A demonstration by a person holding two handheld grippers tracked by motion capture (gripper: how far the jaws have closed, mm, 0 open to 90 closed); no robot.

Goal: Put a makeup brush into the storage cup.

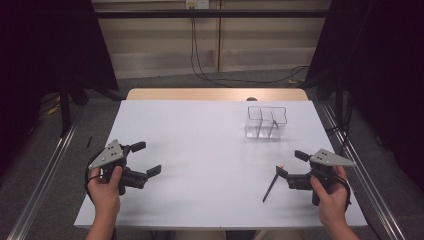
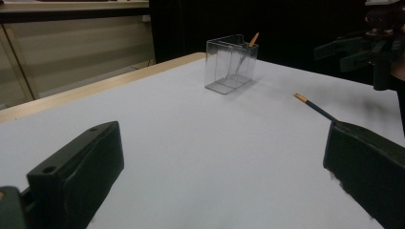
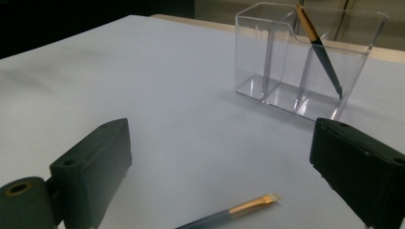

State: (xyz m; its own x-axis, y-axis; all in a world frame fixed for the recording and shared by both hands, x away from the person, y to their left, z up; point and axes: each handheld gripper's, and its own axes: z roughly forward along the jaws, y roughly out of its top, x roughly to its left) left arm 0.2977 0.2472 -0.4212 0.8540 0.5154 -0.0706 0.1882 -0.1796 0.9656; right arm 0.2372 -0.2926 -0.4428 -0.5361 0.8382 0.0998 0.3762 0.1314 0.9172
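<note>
Step in hand, as I read it: pick up the thin dark brush with the gold ferrule and pale tip [image 3: 229, 212] lying flat on the white surface [image 1: 200, 165], then drop it in the clear three-compartment plastic holder [image 1: 266, 122].

Right gripper [image 1: 290, 166]: fingers wide, nothing between them, brush just beside and below. Left gripper [image 1: 145, 158]: fingers wide too, empty, parked at the near left.

Advice: come down square over the handle, grip mid-shaft, not the ferrule end. It's thin and will likely roll or pivot if caught off-centre. Tilt upright before the holder.

A second similar brush [image 3: 319, 47] leans in the holder's end compartment, tip up. The holder sits at the far right of the surface, well apart from the loose brush.
</note>
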